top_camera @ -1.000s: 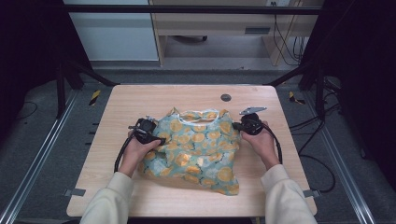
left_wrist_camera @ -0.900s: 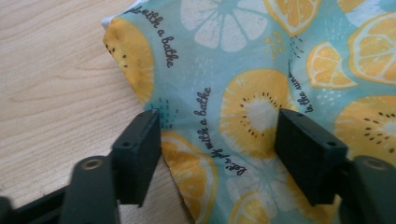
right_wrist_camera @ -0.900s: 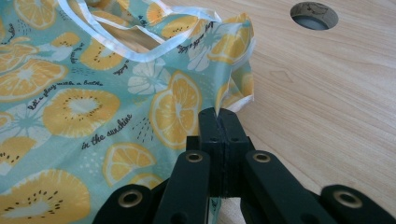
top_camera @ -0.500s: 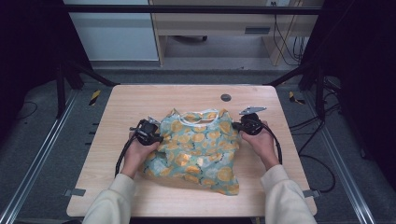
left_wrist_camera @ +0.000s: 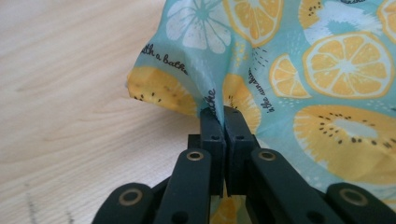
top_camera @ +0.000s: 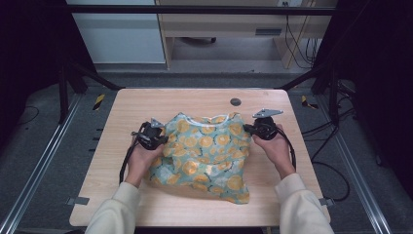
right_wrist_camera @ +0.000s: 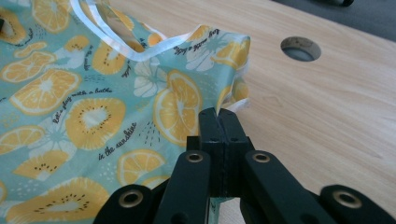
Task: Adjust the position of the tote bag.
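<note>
On a wooden counter (top_camera: 146, 204), the left gripper (left_wrist_camera: 219, 122) has just been closing onto the shirt (top_camera: 204, 151); the right gripper (right_wrist_camera: 218, 120) is clamping its far corner, both ready to lift.

I see a pale wooden desk (top_camera: 146, 102) with rounded corners and a small round hole (top_camera: 235, 102) near its far edge. A turquoise garment (top_camera: 207, 156) printed with orange slices lies rumpled on the desk's middle, one corner reaching toward the near edge.
</note>
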{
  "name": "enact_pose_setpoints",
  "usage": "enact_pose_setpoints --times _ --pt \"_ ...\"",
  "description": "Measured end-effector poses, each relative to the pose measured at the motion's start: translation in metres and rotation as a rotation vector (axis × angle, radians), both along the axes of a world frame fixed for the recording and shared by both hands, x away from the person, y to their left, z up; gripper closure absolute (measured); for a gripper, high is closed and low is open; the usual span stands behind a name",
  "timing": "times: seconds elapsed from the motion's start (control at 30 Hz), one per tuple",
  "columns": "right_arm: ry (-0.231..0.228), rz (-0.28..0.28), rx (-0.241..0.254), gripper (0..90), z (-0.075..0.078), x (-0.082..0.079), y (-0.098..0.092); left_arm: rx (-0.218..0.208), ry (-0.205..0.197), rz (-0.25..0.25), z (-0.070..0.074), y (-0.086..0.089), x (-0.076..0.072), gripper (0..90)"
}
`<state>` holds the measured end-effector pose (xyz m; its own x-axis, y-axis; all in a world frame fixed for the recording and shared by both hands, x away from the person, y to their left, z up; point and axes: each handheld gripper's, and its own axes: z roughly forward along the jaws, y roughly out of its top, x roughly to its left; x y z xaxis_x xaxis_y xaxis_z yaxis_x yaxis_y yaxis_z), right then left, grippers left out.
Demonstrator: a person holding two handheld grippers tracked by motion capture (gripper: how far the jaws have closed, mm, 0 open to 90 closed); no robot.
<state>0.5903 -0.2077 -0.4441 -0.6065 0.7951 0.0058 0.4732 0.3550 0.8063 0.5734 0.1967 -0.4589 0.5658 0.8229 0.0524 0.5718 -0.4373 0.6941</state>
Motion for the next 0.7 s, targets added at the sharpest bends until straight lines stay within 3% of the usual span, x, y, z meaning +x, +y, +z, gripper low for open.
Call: enact_pose_setpoints --times 0.3,0.7 --pt "-0.072 -0.009 0.025 90.0 0.026 -0.013 -0.008 -0.014 -0.070 -0.006 0.025 0.003 -0.007 90.0" --pt "-0.146 -0.016 0.030 90.0 0.051 -0.025 -0.012 -0.032 -0.145 -0.013 0.046 0.005 -0.014 90.0"
